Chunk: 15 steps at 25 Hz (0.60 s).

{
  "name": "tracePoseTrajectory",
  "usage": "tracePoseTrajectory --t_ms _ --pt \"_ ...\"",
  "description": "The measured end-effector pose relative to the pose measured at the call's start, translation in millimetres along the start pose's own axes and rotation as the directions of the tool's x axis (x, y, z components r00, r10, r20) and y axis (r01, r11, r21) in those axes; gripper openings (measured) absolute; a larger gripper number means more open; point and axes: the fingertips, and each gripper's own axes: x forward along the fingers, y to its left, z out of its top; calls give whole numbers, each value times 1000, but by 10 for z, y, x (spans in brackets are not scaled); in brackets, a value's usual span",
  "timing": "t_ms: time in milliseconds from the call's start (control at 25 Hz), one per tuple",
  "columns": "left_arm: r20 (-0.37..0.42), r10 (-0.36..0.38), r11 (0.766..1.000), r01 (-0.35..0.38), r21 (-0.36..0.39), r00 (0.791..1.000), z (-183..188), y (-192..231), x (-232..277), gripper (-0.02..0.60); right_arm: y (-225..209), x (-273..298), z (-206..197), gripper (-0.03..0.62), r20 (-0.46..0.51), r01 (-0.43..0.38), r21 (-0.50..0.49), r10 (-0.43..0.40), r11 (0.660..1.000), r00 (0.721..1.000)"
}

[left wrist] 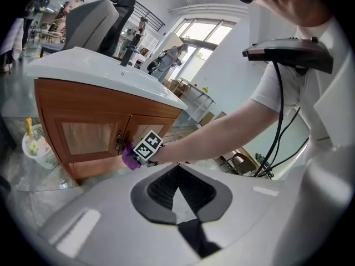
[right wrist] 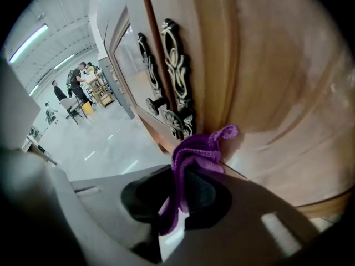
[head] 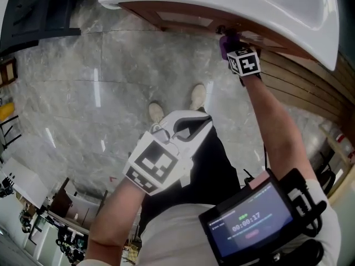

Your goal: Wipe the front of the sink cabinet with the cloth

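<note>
The wooden sink cabinet (head: 183,21) stands under a white basin (head: 249,4). My right gripper (head: 224,37) is shut on a purple cloth (head: 226,46) and presses it against the cabinet front. In the right gripper view the cloth (right wrist: 197,151) bunches out of the right gripper (right wrist: 188,170) onto the door (right wrist: 266,82), just below the ornate metal handles (right wrist: 175,54). The left gripper view shows the cloth (left wrist: 130,158) by the handles (left wrist: 118,142) where the two doors meet. My left gripper (head: 206,121) hangs back near my body, shut and holding nothing.
The floor is grey marble (head: 100,82), and my shoes (head: 197,96) stand in front of the cabinet. A white bucket (left wrist: 37,148) sits by the cabinet's left corner. A slatted wooden wall (head: 310,82) runs along the right. People stand far off in the room.
</note>
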Motion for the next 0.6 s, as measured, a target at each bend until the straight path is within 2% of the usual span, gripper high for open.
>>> tracePoseTrajectory --t_ms 600 --pt "46 71 996 -69 -57 996 -241 281 -541 8 832 468 495 55 19 -79 -47 80 996 997"
